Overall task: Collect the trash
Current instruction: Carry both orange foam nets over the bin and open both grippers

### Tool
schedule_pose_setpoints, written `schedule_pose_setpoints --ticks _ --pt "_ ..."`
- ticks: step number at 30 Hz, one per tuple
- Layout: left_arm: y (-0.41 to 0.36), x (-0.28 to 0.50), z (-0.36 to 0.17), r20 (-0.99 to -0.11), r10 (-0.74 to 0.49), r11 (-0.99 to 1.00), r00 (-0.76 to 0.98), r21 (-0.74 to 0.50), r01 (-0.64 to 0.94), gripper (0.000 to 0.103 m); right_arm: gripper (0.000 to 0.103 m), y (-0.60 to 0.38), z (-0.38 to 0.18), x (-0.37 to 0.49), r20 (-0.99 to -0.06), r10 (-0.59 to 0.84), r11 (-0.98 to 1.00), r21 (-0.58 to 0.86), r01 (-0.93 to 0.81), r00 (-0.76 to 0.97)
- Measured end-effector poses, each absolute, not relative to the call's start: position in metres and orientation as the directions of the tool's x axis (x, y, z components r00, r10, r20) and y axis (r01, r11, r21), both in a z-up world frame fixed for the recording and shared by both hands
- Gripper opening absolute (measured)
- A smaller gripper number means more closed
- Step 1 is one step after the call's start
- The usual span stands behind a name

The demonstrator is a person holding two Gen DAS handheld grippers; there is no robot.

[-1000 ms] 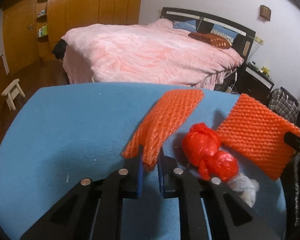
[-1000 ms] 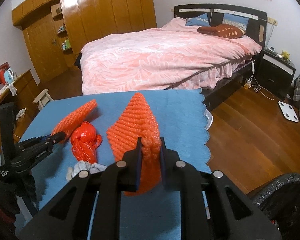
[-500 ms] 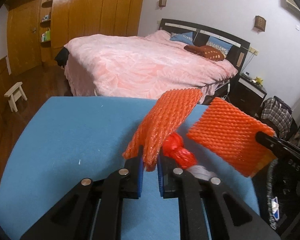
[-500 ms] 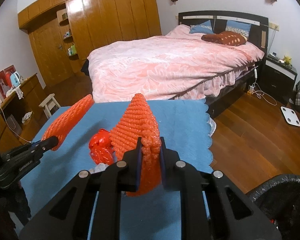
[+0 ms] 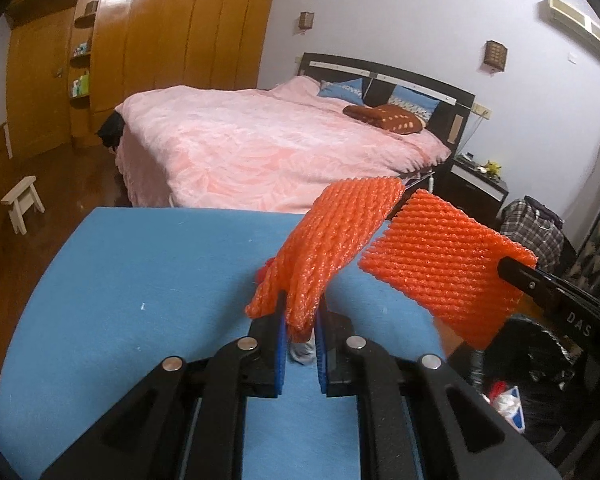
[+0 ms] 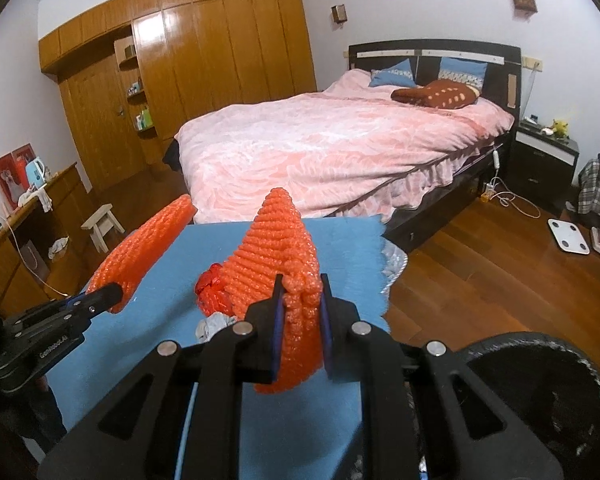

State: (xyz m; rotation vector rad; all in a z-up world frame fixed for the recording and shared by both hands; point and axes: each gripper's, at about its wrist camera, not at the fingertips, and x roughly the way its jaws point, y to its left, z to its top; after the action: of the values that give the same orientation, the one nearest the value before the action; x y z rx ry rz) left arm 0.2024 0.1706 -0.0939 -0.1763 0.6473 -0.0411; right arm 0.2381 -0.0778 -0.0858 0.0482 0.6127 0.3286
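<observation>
- Over the blue table (image 5: 148,280), in my left wrist view, my left gripper (image 5: 300,332) is clamped tight on the near end of an orange foam net (image 5: 332,240), which hangs clear above the cloth.
- To the right my other foam net (image 5: 440,264) is also lifted, over the black trash bag (image 5: 540,364) just past the table's right edge; some rubbish already lies in it.
- A pale crumpled scrap (image 5: 300,354) remains on the cloth below my left jaws.
- Above the same table in my right wrist view, my right gripper (image 6: 300,308) is pinched nearly closed on its net, with the bag's rim (image 6: 540,344) near right.
- A red plastic bundle (image 6: 210,292) and the scrap beside it are still to collect.
- Beyond the scalloped right edge is open floor; the bed (image 6: 340,148) stands well away.
</observation>
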Motion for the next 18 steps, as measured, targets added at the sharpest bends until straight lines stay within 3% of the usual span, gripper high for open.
schedule_pose_setpoints --ticks 18 --pt "0.079 0.167 -0.067 -0.56 -0.238 0.968 0.793 -0.205 0.146 0.012 0.015 -0.182 -0.065 0.167 -0.536 0.182 0.983 0.114 -0.143 0.824"
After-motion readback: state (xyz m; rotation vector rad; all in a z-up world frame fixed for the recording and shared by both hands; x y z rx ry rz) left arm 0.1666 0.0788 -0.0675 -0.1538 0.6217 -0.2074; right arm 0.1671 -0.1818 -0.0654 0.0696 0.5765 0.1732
